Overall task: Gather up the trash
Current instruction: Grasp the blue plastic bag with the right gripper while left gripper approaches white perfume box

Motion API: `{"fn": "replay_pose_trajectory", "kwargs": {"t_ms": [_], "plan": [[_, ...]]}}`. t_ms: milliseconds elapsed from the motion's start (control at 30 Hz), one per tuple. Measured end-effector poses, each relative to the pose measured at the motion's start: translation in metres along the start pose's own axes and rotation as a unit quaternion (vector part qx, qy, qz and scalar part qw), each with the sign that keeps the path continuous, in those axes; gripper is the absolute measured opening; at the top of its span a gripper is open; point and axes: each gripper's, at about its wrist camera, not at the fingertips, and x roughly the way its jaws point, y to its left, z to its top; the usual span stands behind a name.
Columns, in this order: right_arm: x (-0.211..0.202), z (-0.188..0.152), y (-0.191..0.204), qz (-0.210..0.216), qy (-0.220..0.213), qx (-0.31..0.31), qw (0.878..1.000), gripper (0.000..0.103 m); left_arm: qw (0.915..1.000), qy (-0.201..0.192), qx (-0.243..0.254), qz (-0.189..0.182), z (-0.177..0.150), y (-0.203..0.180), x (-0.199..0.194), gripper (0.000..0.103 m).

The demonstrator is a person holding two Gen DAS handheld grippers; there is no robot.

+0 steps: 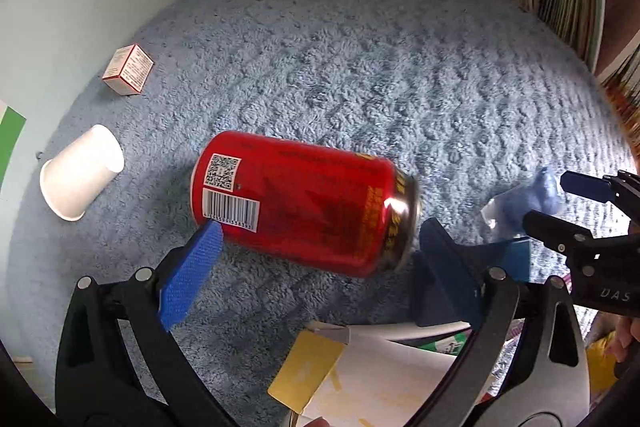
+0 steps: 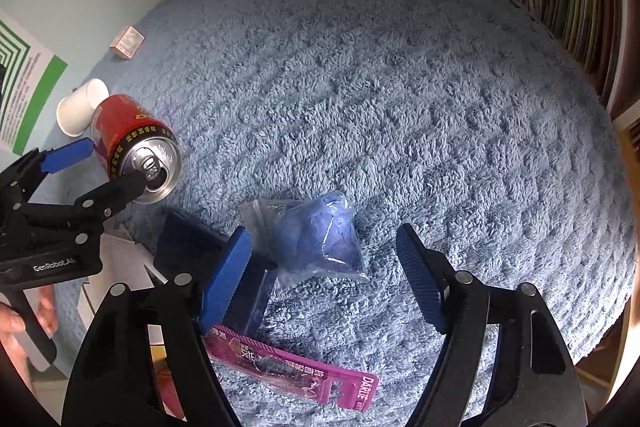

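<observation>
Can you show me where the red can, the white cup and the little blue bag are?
red can point(image 1: 304, 203): left wrist view, middle of its side.
white cup point(image 1: 82, 171): left wrist view, its side wall.
blue bag point(image 2: 316, 235): right wrist view, its middle.

Bright daylight, cool tint. Glare spot on can point(image 1: 394, 205). Soft shadows under cup point(image 1: 82, 171) and can. Strong fisheye bending, dark vignette corners. Right edge of left view motion-blurred.

Open rug point(image 2: 400, 99) beyond bag point(image 2: 316, 235)
</observation>
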Motion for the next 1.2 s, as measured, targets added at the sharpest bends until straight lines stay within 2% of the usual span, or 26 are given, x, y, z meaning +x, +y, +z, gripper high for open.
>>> {"fn": "replay_pose_trajectory", "kwargs": {"t_ms": [133,467,600,667,767,833,900,1000,1067,1200], "plan": [[0.006,0.001,0.004,0.005,0.003,-0.006,1.000,0.070,0.9996,0.004,-0.023,0.014,-0.011,0.013,-0.013,0.096],[0.027,0.009,0.022,0.018,0.016,-0.033,0.999,0.068,0.9935,0.047,-0.103,-0.008,-0.061,0.031,-0.039,0.096],[0.031,0.015,0.032,0.012,0.026,-0.047,0.998,0.067,0.9857,0.059,-0.152,-0.043,-0.075,0.035,-0.049,0.096],[0.031,0.017,0.035,0.008,0.030,-0.057,0.998,0.066,0.9839,0.058,-0.162,-0.049,-0.080,0.034,-0.054,0.096],[0.034,0.017,0.037,0.009,0.031,-0.073,0.997,0.066,0.9825,0.058,-0.175,-0.027,-0.093,0.035,-0.060,0.096],[0.037,0.017,0.035,0.021,0.036,-0.077,0.996,0.066,0.9753,0.062,-0.210,-0.025,-0.104,0.043,-0.063,0.096],[0.043,0.018,0.035,0.027,0.042,-0.093,0.994,0.066,0.9641,0.061,-0.256,-0.033,-0.121,0.049,-0.068,0.096],[0.045,0.023,0.035,0.045,0.053,-0.116,0.991,0.067,0.9510,0.076,-0.300,-0.002,-0.142,0.053,-0.069,0.096],[0.047,0.027,0.038,0.050,0.058,-0.137,0.988,0.067,0.9382,0.079,-0.337,-0.005,-0.157,0.054,-0.071,0.096],[0.052,0.034,0.043,0.056,0.065,-0.170,0.982,0.067,0.9205,0.090,-0.380,-0.001,-0.172,0.048,-0.064,0.096]]}}
